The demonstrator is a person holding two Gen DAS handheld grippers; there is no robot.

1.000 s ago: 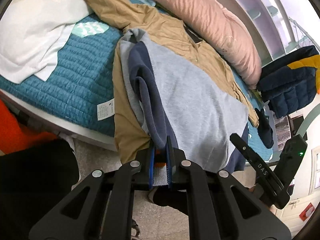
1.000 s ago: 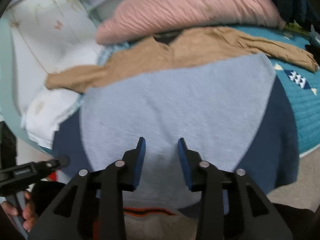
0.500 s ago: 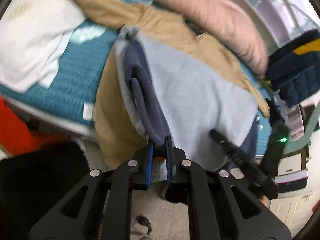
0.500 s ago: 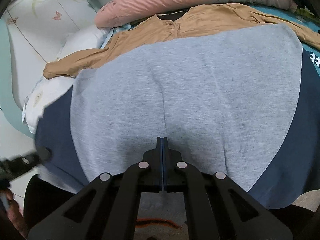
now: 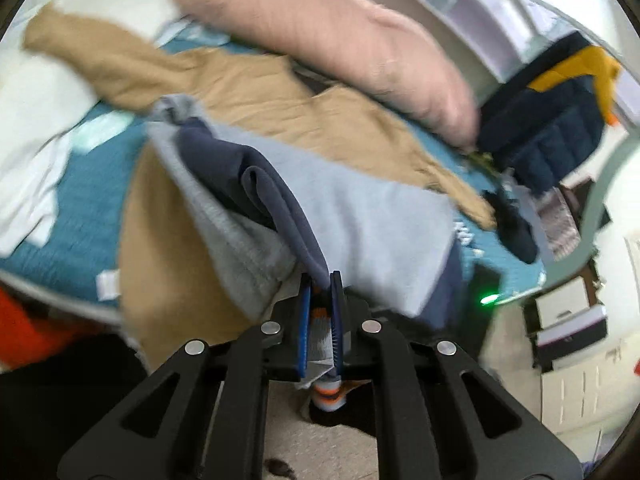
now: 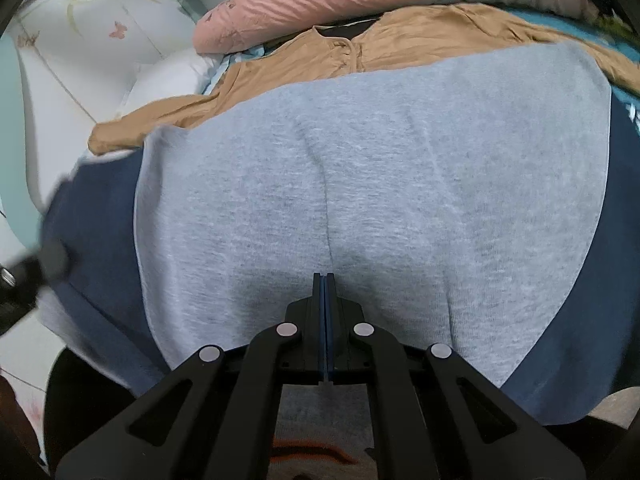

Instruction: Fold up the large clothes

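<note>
A grey sweatshirt with navy sleeves (image 6: 380,184) lies spread over the bed edge, on top of a tan shirt (image 6: 400,44). My right gripper (image 6: 325,280) is shut on the grey sweatshirt near its lower middle, pinching the fabric. In the left wrist view the sweatshirt (image 5: 360,216) is bunched at its left side, where a navy sleeve (image 5: 280,204) folds over. My left gripper (image 5: 320,280) is shut on the sweatshirt's navy and grey edge, with an orange-striped hem hanging below the fingers. The tan shirt (image 5: 248,88) spreads underneath.
A pink duvet (image 5: 340,28) lies along the far side of the bed. A teal quilt (image 5: 80,184) covers the mattress, with white bedding (image 5: 36,92) at the left. A navy and yellow jacket (image 5: 560,108) hangs at the right. Floor shows below.
My right gripper closed from open onto the grey fabric. My left gripper stayed shut on the sweatshirt edge and lifted it up and forward over the bed.
</note>
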